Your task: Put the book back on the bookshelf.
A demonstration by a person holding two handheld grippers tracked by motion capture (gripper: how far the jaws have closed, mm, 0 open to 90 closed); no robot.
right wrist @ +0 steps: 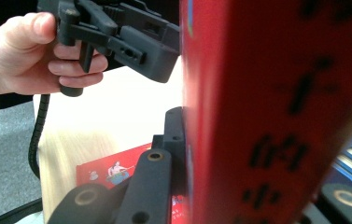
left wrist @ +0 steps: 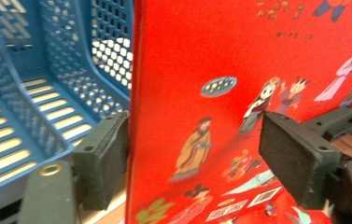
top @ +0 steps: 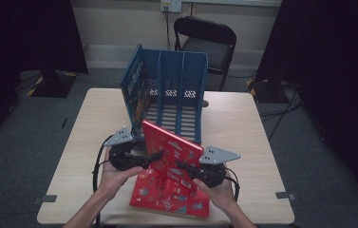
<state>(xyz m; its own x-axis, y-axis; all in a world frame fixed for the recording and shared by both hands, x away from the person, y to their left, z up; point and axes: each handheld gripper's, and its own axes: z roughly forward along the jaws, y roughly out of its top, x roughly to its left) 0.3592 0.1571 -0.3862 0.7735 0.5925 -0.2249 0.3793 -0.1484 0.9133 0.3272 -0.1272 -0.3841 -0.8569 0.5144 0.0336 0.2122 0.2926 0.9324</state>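
Work in hand: shelving picture books into the blue plastic slotted file rack [top: 179, 90], which stands on the pale wooden table [top: 243, 137] with its open front towards the person.

Raised book: a thin red hardcover picture book with cartoon figures [top: 169, 147] is held up on edge, tilted, just in front of the rack, above a second red picture book lying flat on the table [top: 169, 197]. Standing it on edge looks meant to match the narrow upright compartments.

Right gripper [top: 186, 167]: its jaws are pressed together on the raised book's lower edge, pinching the cover; in the right gripper view the book [right wrist: 276, 116] rises straight out of the jaws. It seems to carry the weight.

Left gripper [top: 155, 156]: its jaws are spread, one pad on each side of the book; in the left gripper view the left pad sits at the red edge and the right pad stands off the cover [left wrist: 220, 60]. It probably steadies rather than grips.

Rack contents: a blue-covered book [top: 134, 88] already leans in the leftmost compartment; the compartments beside it look free.

Likely next need: line the book's edge up with a free slot.
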